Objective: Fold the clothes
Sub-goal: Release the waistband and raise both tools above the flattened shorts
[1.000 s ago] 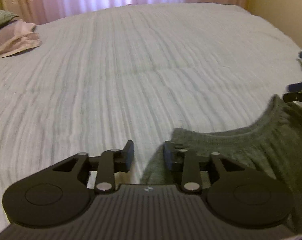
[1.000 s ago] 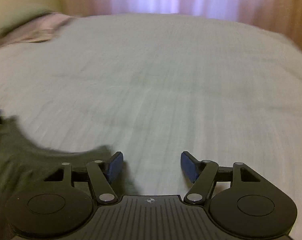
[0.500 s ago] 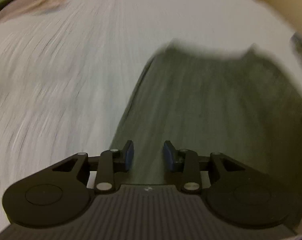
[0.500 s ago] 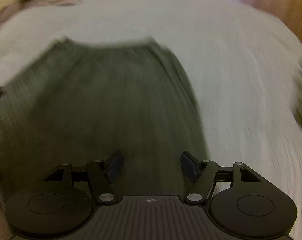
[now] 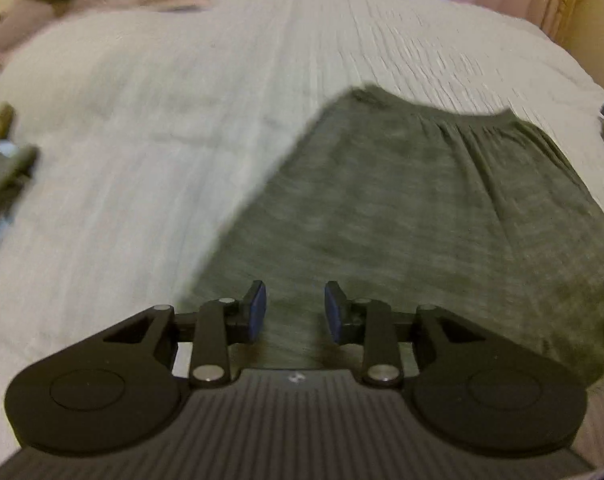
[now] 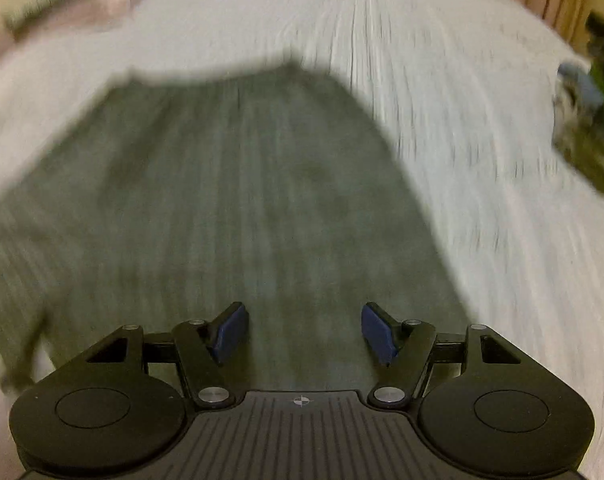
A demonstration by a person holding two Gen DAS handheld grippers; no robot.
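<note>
— Grey-green knit fills the left wrist view?
— Yes: the garment (image 5: 442,216) lies flat on the pale bedspread (image 5: 161,140), ahead and rightward of the left gripper (image 5: 295,312), whose blue pads stand parted, pinching nothing.

— And the right wrist view?
— The garment (image 6: 221,200) spreads ahead and leftward of the right gripper (image 6: 304,332); its jaws gape wide, unloaded, bedspread (image 6: 502,160) rightward.

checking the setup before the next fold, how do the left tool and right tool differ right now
The left tool has its jaws closer together; the right tool stands clearly wider. The left tool sits near the left edge of the grey-green garment, with pale bedspread just beside it; the right tool has garment on both sides. Both are open, holding nothing, with blue pads over the cloth.
</note>
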